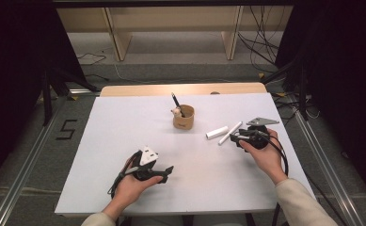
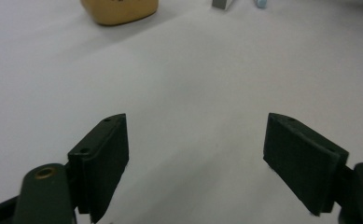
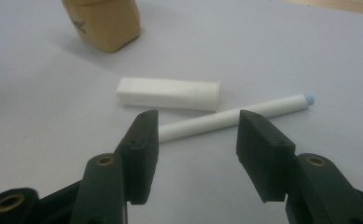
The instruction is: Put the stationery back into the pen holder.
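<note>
Right gripper with fingers spread apart, gripping nothing, set low over the white tabletop. Just past the fingertips, a thin white stick with a pale blue tip, lying flat and crossing the gap between the fingers, untouched by either. Just beyond the stick, a short white block, also flat on the tabletop and close beside the stick. Farther off, toward the middle of the tabletop, a tan cup standing upright with a dark pen leaning out of it. Left gripper near the front left of the tabletop, well apart from stick, block and cup, fingers wide open, bare white surface between them. One hand wrapped around each gripper, cables trailing back toward the person.
</note>
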`<state>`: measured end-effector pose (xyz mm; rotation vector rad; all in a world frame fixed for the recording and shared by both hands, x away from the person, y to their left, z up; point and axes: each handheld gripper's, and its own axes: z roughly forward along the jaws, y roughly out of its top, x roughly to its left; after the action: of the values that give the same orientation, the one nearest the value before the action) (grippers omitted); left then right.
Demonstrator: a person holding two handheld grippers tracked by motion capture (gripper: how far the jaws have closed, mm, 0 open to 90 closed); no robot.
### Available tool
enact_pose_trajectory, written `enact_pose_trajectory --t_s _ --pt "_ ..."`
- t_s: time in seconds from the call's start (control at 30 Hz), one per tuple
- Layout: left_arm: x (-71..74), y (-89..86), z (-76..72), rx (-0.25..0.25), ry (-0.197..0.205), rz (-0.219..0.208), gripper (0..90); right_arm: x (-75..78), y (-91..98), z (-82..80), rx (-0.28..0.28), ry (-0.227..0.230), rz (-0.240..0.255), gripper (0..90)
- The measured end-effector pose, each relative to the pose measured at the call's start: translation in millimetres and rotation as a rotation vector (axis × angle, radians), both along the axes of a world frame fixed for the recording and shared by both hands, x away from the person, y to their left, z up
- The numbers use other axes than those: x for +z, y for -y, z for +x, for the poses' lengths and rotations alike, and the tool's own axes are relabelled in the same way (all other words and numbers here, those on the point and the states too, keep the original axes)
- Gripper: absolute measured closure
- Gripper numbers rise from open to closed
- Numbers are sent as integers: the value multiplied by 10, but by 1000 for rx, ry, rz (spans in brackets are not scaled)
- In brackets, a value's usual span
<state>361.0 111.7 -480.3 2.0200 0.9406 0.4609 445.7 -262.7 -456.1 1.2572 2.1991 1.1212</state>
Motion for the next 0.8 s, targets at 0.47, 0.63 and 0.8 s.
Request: enact_pose_trajectory --t_s 0.47,0.63,0.8 --pt "-20 732 586 -108 70 6 352 -123 69 -373 53 5 12 448" --pt "-61 964 795 -131 72 6 373 -143 83 -412 59 7 19 442" --pt "-80 1104 966 -134 70 9 393 -160 90 -418 62 7 24 434"
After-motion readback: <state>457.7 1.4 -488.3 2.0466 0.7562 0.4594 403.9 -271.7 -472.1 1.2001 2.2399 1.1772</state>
